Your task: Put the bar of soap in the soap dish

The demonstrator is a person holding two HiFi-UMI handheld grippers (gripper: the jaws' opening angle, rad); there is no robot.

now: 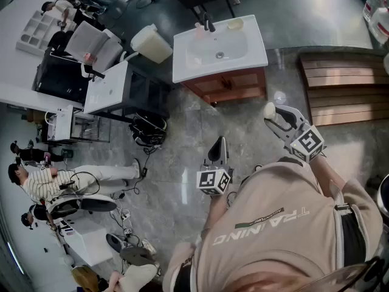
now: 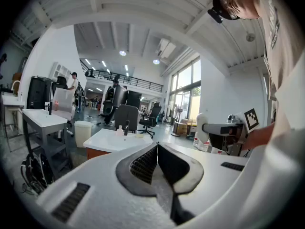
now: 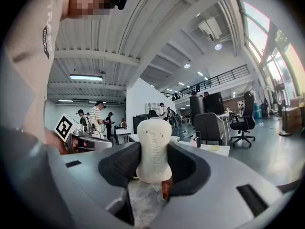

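My right gripper (image 1: 271, 112) is shut on a cream bar of soap (image 3: 153, 149), which stands upright between the dark pads and pokes out at the tip (image 1: 269, 109). In the head view it hangs over the grey floor, short of the white sink vanity (image 1: 255, 53). A pale yellow soap dish (image 1: 235, 24) sits on the vanity's back right corner, and it also shows small in the right gripper view (image 3: 213, 148). My left gripper (image 1: 219, 146) is lower left of the right one, its jaws shut with nothing between them (image 2: 157, 149).
A dark faucet (image 1: 209, 24) and a pink bottle (image 1: 199, 30) stand behind the basin. A wooden bench (image 1: 343, 87) is to the right. A cream bin (image 1: 151, 43), white desks (image 1: 106, 90) and office chairs lie left. People stand and sit at far left (image 1: 42, 181).
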